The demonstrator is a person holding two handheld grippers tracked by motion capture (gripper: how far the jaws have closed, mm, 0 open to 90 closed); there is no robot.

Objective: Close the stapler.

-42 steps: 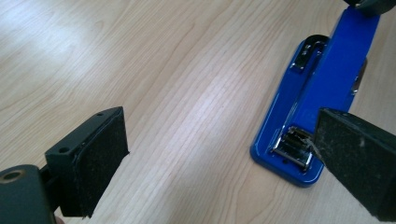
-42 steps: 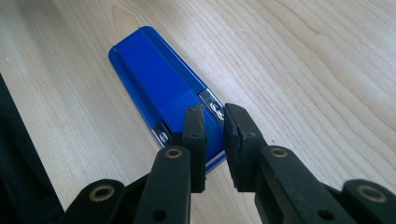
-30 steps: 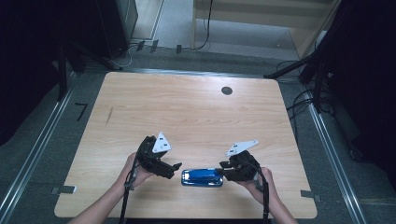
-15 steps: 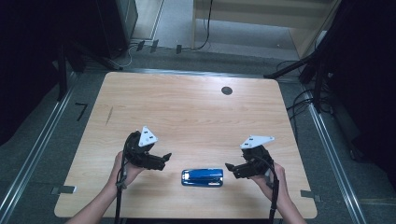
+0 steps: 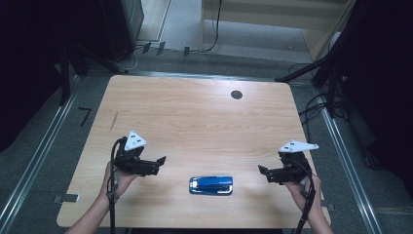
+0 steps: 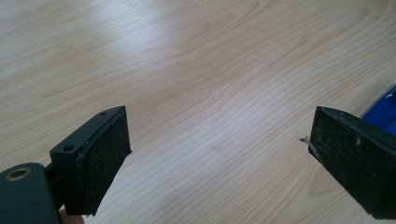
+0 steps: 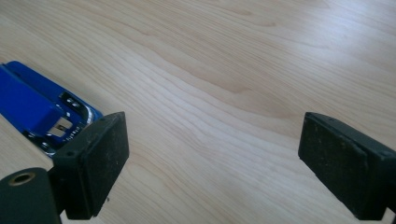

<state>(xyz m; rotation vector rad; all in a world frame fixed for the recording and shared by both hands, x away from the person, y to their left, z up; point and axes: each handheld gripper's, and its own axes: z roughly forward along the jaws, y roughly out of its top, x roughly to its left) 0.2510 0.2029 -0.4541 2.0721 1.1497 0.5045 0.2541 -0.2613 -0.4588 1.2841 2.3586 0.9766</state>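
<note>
A blue stapler [image 5: 211,185] lies flat near the front edge of the wooden table [image 5: 195,117], between the two hands. My left gripper [image 5: 159,163] is held to the left of it, jaws wide open over bare wood [image 6: 219,144]; a corner of the stapler [image 6: 385,109] peeks past its right jaw. My right gripper [image 5: 263,174] is off to the stapler's right, apart from it. Its jaws have just been opening and now stand wide with nothing between them [image 7: 212,158]; the stapler [image 7: 37,112] lies beyond its left jaw.
A small dark round hole [image 5: 236,94] marks the table's far right part. Metal rails [image 5: 44,146] run along both sides of the table, and cables [image 5: 311,109] trail on the floor at the right and behind.
Both hands have drawn apart from the stapler, the left gripper to the left and the right gripper to the right. The right gripper let go of the stapler, which stays on the table.
</note>
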